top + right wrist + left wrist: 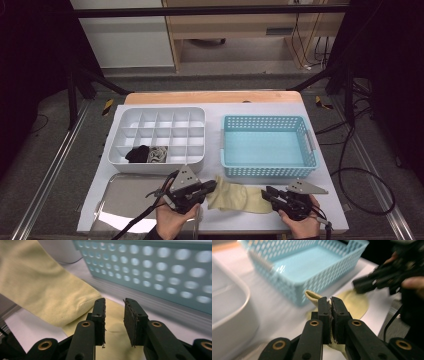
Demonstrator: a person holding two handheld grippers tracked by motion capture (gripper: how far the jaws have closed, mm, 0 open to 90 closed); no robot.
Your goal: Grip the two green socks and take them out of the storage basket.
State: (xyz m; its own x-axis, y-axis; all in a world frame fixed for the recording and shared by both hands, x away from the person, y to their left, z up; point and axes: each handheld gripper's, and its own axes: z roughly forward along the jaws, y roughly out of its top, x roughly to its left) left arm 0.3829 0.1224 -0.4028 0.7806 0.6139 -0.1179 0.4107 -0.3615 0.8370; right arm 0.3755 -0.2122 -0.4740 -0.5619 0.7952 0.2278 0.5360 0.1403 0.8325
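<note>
The left gripper (pixel 330 302) clenched the yellow sock (pixel 239 198); the right gripper (pixel 114 305) stood released over it. No writing was legible.

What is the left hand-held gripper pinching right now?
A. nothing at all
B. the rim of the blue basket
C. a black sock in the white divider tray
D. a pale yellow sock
D: the left hand-held gripper has its jaws shut on the pale yellow sock, lying just in front of the blue basket.
</note>
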